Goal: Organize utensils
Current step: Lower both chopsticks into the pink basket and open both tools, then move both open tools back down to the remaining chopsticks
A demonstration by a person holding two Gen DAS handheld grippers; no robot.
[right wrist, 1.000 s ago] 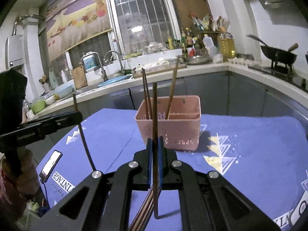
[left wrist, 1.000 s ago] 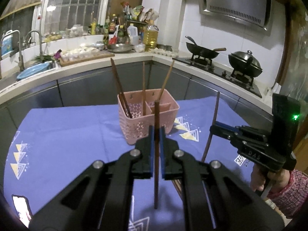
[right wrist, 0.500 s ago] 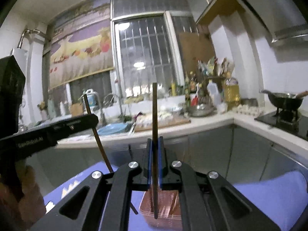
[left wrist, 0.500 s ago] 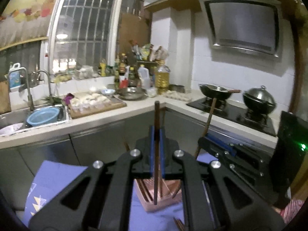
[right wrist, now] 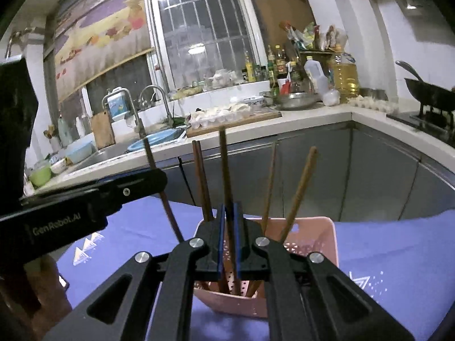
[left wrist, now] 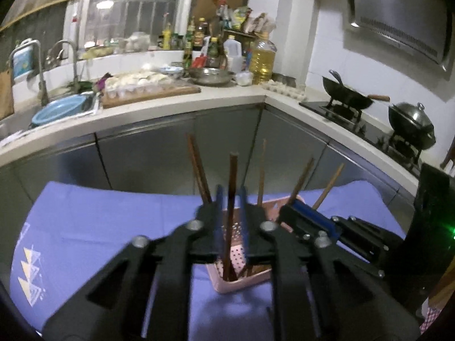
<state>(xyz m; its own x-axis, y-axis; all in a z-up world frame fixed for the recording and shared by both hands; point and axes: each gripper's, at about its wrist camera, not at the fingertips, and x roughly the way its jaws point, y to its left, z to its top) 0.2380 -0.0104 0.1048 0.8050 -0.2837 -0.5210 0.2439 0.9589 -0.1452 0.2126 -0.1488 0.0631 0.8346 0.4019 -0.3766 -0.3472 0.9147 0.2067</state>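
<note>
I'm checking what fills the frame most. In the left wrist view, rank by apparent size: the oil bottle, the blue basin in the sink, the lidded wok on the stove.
1. Blue basin, widest.
2. Lidded wok, close behind; fisheye stretch at the edges makes these two unsure.
3. Oil bottle, smallest, though it also stands farthest back.

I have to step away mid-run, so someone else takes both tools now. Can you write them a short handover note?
Left tool: jaws have just been opening; a dark brown wooden chopstick stands between them with gaps on both sides, its lower end down in the pink perforated plastic basket.
Right tool: shut on a second brown wooden chopstick, whose tip reaches into the basket.
The basket sits on the blue patterned tablecloth and already holds several other chopsticks.
Left to do: draw the left tool clear, release the right chopstick, then check the cloth for strays, since the tools hide much of it.
</note>
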